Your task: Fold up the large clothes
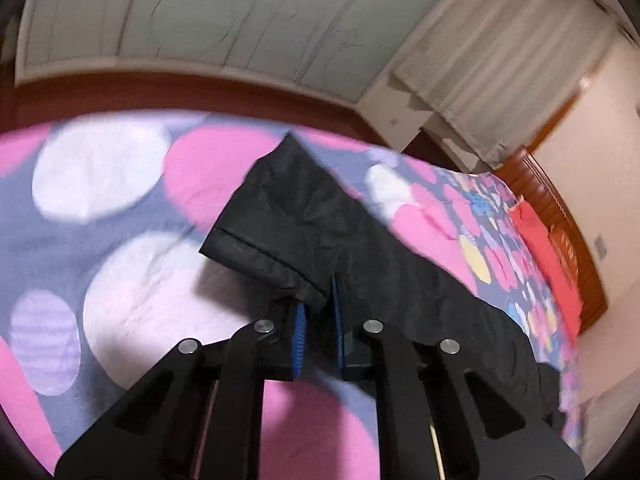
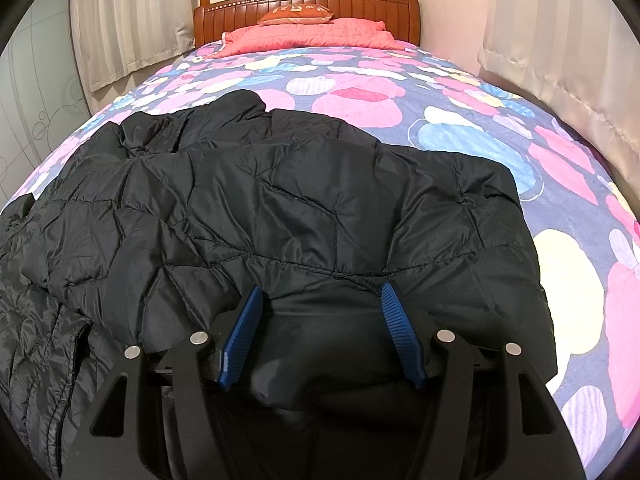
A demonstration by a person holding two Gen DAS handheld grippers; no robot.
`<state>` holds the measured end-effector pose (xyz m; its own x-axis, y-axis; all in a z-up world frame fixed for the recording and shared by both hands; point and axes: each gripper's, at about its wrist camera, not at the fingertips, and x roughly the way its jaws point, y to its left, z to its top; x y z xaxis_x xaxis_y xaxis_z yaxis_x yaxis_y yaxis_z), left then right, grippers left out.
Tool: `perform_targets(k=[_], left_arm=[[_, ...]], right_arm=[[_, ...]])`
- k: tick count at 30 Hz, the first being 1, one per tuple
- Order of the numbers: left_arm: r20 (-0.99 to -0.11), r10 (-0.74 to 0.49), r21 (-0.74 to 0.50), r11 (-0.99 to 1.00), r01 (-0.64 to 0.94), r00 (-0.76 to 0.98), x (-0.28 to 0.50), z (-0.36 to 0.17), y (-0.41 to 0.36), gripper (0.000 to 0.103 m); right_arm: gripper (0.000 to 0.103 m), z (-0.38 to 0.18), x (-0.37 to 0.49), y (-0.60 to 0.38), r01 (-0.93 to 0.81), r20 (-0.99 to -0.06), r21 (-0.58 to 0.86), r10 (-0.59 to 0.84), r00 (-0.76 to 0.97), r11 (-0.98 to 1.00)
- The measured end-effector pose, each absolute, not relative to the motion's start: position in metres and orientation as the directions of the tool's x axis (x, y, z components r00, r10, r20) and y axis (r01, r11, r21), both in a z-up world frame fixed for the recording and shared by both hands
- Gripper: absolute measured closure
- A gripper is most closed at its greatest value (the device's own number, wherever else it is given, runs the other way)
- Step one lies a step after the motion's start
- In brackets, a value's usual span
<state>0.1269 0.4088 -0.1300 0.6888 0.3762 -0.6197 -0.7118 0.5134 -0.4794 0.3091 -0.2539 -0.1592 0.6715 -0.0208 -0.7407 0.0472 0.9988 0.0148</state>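
Through the left wrist camera, I see my left gripper (image 1: 320, 312) clamped together on the cuff end of a sleeve (image 1: 276, 224), the blue pads (image 1: 299, 328) pinching the black fabric between them. That sleeve belongs to the black puffer jacket (image 1: 420, 280), which trails off to the right over the spotted bedspread (image 1: 120, 208). To do this step well I judge I should keep the pinch firm, lift just enough that the sleeve clears the bed, and carry it across the jacket's body so it lands flat and straight (a slippery shell like this will likely slide out of a lazy grip). The picture is blurred, so I cannot tell how much cloth the pads really hold.

Over on the right wrist camera, my right gripper (image 2: 320, 304) stands with its jaws apart, straddling a thick fold at the near edge of the jacket (image 2: 300, 208); whether the pads (image 2: 396, 320) actually press on it I cannot tell. I would keep this hand as an anchor, I think, so the body does not drag when the sleeve comes over. The jacket lies spread across the near half of the bed (image 2: 460, 92), quilted in slanting stitched panels, glossy, puffy and creased, with a bunched part toward the far left. Pink pillows (image 2: 320, 34) sit well apart from it at the wooden headboard (image 2: 360, 6).
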Motion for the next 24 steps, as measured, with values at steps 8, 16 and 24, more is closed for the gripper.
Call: perform_targets(k=[8, 16, 24], left_arm=[[-0.515, 0.332, -0.377, 0.74, -0.557, 0.79, 0.18, -0.066, 0.325, 0.092], [-0.519, 0.14, -0.255, 0.916, -0.309, 0.843, 0.244, -0.055, 0.185, 0.095], [-0.573, -0.007, -0.209, 0.968, -0.138, 0.819, 0.296, -0.076, 0.076, 0.095]], right_arm=[[0.041, -0.16, 0.309, -0.254, 0.046, -0.74, 0.017, -0.018, 0.672, 0.999], [0.041, -0.159, 0.309, -0.254, 0.046, -0.739, 0.02, -0.016, 0.673, 0.999], [0.041, -0.158, 0.311, -0.256, 0.046, -0.737, 0.027, -0.011, 0.675, 0.999]])
